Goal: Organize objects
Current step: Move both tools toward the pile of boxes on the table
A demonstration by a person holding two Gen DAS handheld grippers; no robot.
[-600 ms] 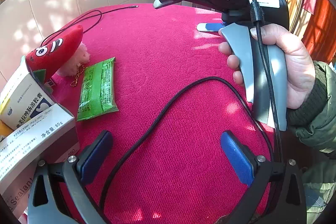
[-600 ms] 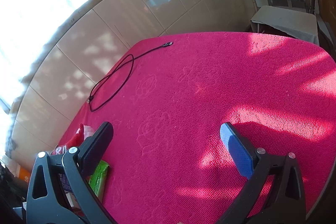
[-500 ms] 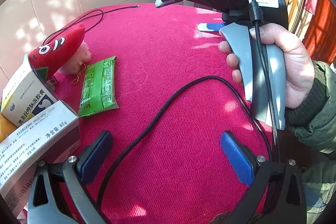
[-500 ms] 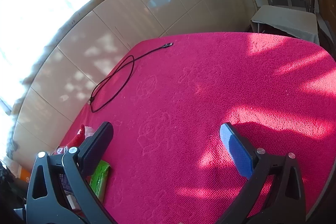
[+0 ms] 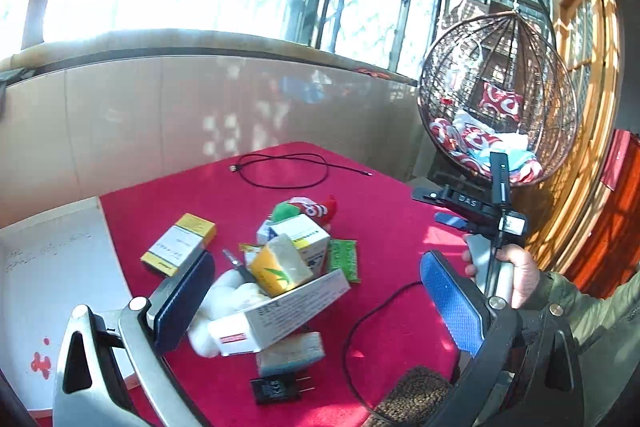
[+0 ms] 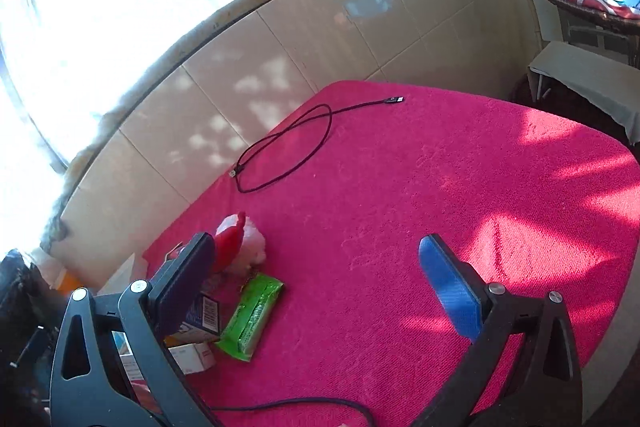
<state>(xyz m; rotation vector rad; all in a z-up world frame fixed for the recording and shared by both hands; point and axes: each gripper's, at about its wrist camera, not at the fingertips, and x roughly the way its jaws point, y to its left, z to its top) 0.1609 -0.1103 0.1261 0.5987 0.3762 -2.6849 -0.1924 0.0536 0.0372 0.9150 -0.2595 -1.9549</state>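
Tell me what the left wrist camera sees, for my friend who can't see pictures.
Open left tongs hover over a jumbled pile of boxes on a red tablecloth. A hand holds the right tongs at right.

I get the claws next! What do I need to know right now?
Left claw: open, empty, above the pile.
Right claw: open, empty, over bare red cloth.
Things: jumbled boxes with a long white carton on top, red plush toy, flat green packet, yellow-and-white box apart, looped black cable at the far edge.
Done: nothing looks sorted.
Left: everything.
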